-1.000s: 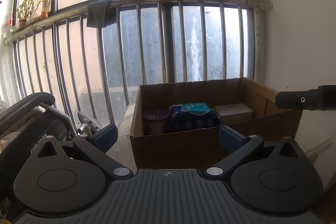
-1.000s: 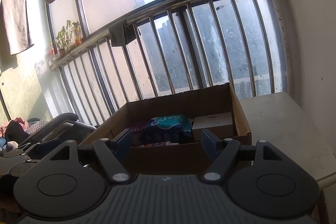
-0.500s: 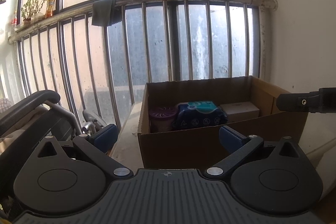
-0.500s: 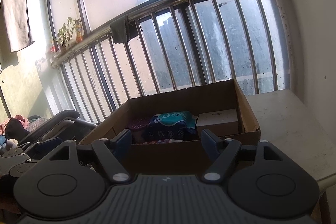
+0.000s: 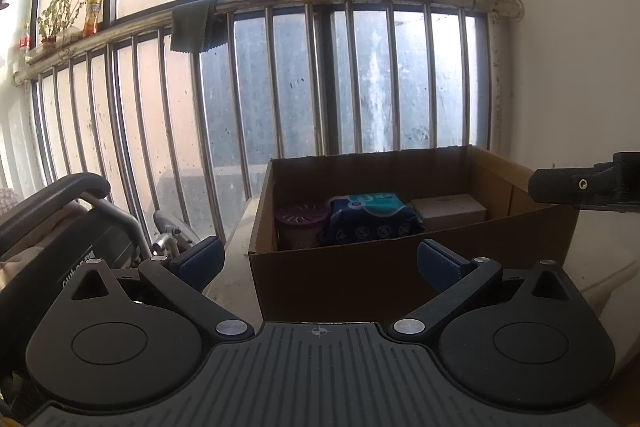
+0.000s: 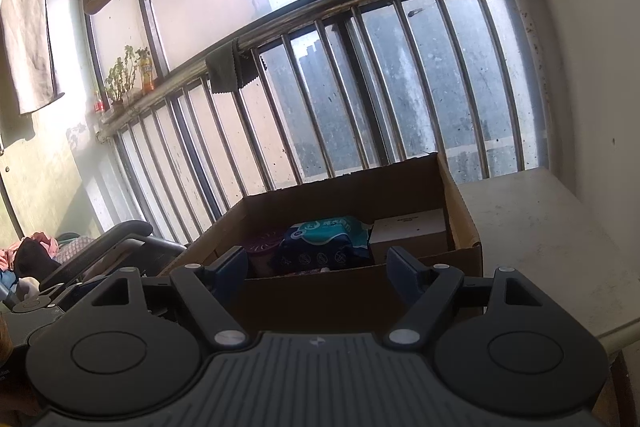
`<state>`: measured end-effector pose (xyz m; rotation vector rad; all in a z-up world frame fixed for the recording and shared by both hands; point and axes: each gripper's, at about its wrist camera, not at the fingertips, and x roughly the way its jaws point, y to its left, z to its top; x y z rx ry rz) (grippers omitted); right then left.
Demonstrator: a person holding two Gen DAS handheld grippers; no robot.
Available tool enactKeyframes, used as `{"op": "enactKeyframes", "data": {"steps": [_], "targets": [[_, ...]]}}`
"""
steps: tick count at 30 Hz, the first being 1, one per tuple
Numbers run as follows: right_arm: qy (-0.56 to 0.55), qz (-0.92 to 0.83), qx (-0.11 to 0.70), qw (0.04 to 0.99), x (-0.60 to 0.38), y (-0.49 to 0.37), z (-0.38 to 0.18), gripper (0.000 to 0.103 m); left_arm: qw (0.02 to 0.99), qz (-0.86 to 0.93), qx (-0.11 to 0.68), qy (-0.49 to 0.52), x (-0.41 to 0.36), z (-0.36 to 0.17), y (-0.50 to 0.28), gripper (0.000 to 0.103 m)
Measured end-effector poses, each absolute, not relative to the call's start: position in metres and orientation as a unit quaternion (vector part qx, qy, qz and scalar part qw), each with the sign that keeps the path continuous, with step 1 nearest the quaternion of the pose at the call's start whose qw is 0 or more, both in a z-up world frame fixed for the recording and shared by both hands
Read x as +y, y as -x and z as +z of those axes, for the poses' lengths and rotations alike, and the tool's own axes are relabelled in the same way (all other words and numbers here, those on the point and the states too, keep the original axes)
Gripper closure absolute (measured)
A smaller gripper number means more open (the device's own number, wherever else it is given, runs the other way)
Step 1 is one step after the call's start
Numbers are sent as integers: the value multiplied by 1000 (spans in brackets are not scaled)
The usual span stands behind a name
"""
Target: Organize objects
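The left gripper has its jaws wide and empty. The right gripper jaws are opening, nothing between them. The cardboard box sits on the desk just beyond both, holding a blue packet.

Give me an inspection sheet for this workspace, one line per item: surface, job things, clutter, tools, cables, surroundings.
Surface: pale table, worn, carrying the cardboard box.
Job's things: in the box, left to right, a purple round container, a blue packet and a small white box.
Clutter: nothing seen on the table's bare part.
Tools: left tool open and empty; right tool opening, nothing between its pads.
Cables: nothing seen.
Surroundings: barred window railing with a dark cloth draped over it; wheelchair at left.
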<state>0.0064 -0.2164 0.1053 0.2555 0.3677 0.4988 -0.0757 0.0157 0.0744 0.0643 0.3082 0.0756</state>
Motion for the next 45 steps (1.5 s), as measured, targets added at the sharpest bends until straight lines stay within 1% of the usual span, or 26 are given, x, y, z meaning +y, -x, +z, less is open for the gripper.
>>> {"op": "enactKeyframes", "data": {"steps": [9,45], "targets": [[-120,246,181,944,-214,-3,106,19,988,36,143,-35,15,75,81,0],[-100,232,183,950,-210,-4,103,18,984,50,168,-28,20,66,71,0]]}}
